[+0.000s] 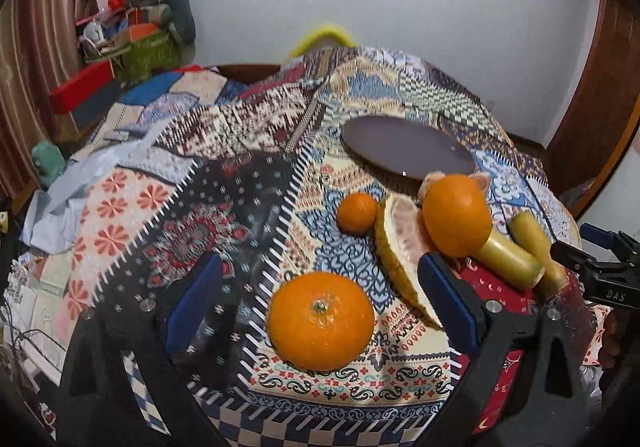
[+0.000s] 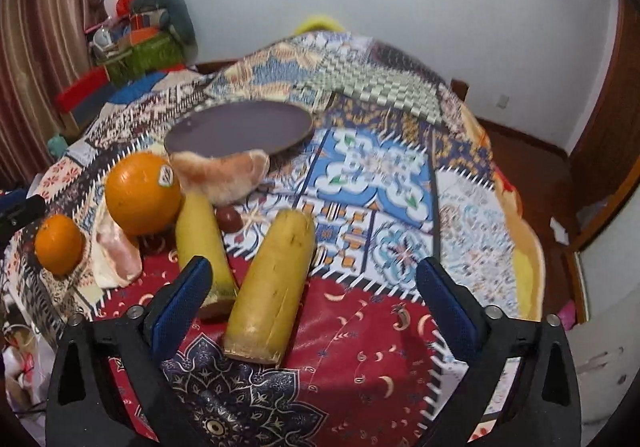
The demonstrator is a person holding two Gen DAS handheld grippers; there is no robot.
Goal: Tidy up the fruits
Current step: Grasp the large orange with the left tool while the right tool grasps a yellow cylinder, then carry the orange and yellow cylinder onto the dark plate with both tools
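On a patchwork cloth, my left gripper is open around a large orange, which lies between its blue pads without contact. Beyond lie a small orange, a pomelo wedge, a second large orange and two banana pieces. A dark round plate sits behind them, bare. My right gripper is open, with the nearer banana piece between its fingers. The other banana piece, stickered orange, peeled pomelo segment, small orange and plate lie beyond.
A small dark red fruit lies between the banana pieces. The bed drops off at the right to a brown floor. A cluttered basket stands at the back left by striped curtains. My right gripper shows at the left wrist view's right edge.
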